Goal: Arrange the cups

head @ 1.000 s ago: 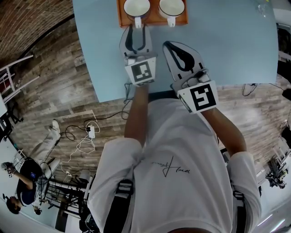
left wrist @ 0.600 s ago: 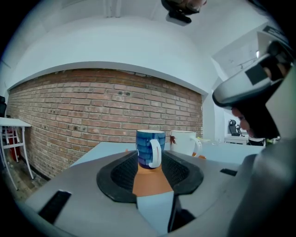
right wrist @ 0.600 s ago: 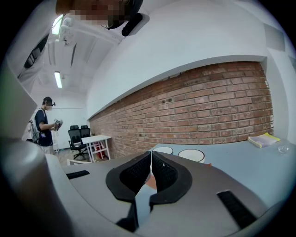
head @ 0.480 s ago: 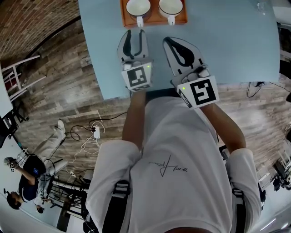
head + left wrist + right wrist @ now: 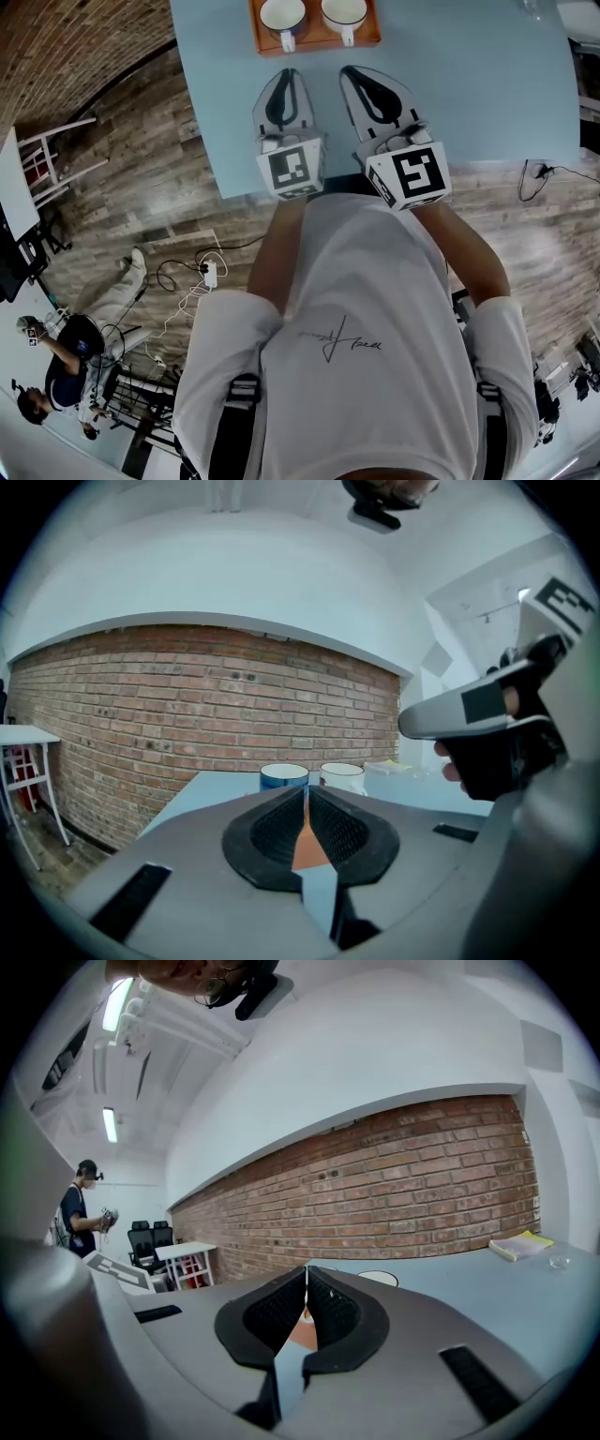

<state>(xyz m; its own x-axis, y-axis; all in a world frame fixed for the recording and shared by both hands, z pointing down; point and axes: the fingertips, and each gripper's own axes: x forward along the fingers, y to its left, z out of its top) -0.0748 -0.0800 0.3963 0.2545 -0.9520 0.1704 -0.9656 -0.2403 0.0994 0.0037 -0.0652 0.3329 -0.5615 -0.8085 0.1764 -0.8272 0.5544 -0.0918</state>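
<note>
Stock as I logged it from the remote station:

1. Left claw (image 5: 286, 77): clenched. Its jaws had just been closing, and I saw nothing between them. It was held over the bench (image 5: 478, 94), near the front edge of the tray (image 5: 314, 39) but apart from it, and pointed at the cups.
2. Right claw (image 5: 352, 73): clenched and empty, jaws together. It sat just beside the left claw, also over the bench and short of the tray.
3. Tray: orange, at the far side of the light-blue bench, carrying both cups.
4. Blue cup (image 5: 281, 13): upright in the tray's left half. It was white inside, with its handle turned toward the claws.
5. White cup (image 5: 343, 10): upright in the tray's right half, just beside the blue cup. Its handle was turned the same way.
6. Surroundings: a brick wall (image 5: 187, 696) beyond the bench and a wooden floor (image 5: 122, 141). Cables (image 5: 183, 281) lay on the floor, and a person (image 5: 52, 375) stood well apart at lower left.
</note>
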